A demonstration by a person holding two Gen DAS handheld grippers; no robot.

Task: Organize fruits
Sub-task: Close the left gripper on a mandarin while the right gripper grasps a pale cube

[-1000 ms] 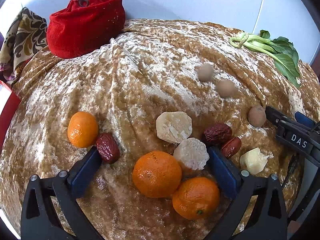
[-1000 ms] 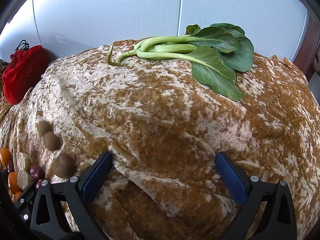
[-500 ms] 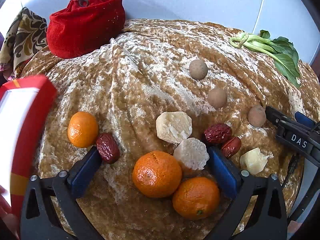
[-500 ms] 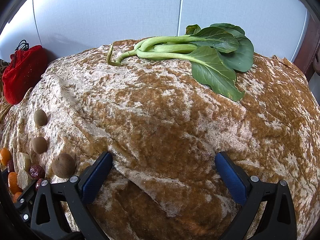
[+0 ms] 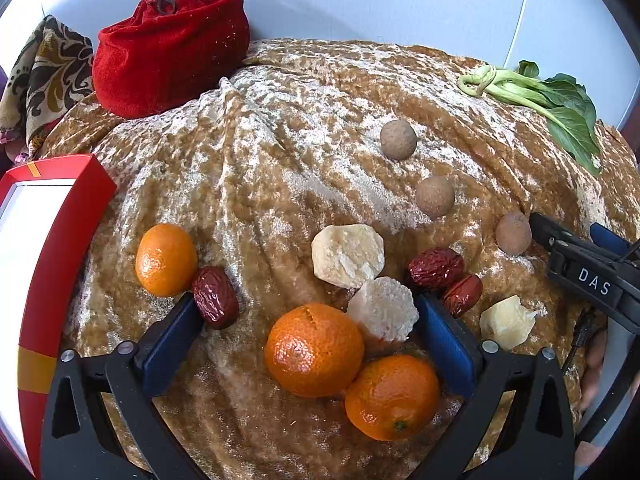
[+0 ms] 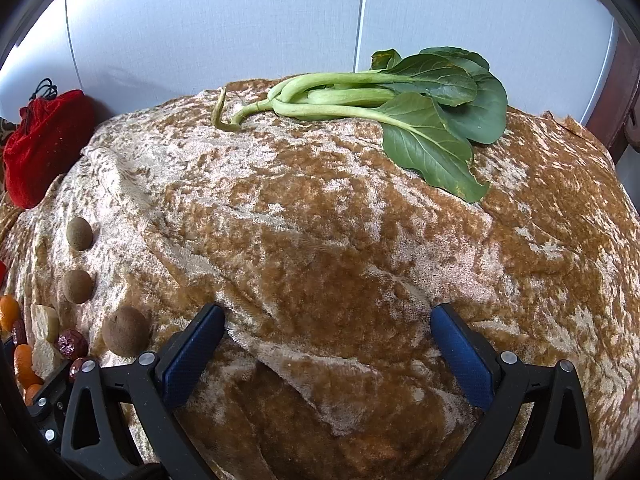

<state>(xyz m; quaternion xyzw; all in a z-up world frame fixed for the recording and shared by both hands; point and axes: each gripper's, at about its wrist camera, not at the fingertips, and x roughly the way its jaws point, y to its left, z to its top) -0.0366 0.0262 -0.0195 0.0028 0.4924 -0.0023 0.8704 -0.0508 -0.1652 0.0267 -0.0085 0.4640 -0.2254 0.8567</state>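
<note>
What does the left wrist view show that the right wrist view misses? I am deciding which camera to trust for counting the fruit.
Only the left wrist view shows the red-and-white box, the patterned cloth, the third pale chunk and the left gripper, open around a tangerine. Only the right wrist view shows the open right gripper over bare cloth and the greens whole and close. Both share the three brown round fruits, the red pouch and the velvet tablecloth; the right view squeezes tangerines and dates into its left edge.
</note>
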